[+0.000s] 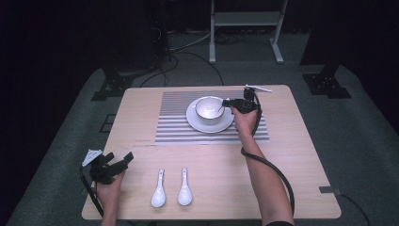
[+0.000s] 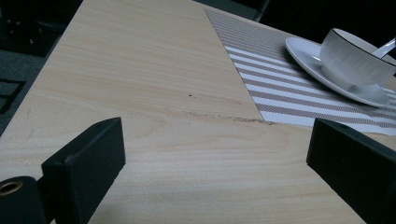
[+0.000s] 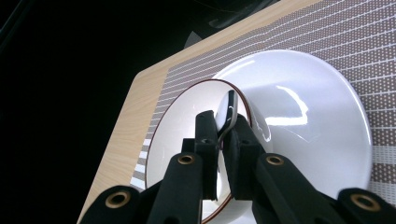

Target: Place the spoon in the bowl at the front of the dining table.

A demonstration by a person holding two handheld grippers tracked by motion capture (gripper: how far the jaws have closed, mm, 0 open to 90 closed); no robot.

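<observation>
A white bowl (image 1: pixel 209 107) with a dark rim stands on a white saucer (image 1: pixel 193 120) on the striped placemat (image 1: pixel 174 128). My right gripper (image 1: pixel 227 102) reaches over the bowl's right rim, shut on the handle of a white spoon (image 1: pixel 220 109) that dips into the bowl. In the right gripper view the jaws (image 3: pixel 224 126) pinch the spoon handle (image 3: pixel 230 108) above the bowl (image 3: pixel 177 121) and saucer (image 3: pixel 308 121). My left gripper (image 1: pixel 120 159) rests at the table's front left, open and holding nothing. The left gripper view has its jaws (image 2: pixel 215 154) wide apart over bare wood, with the bowl (image 2: pixel 355 58) far off.
Two white spoons (image 1: pixel 158 190) (image 1: pixel 184 188) lie side by side near the front edge of the wooden table (image 1: pixel 291 155). A white stick-like item (image 1: pixel 258 88) lies at the back right by the placemat. Dark stands and cables surround the table on the floor.
</observation>
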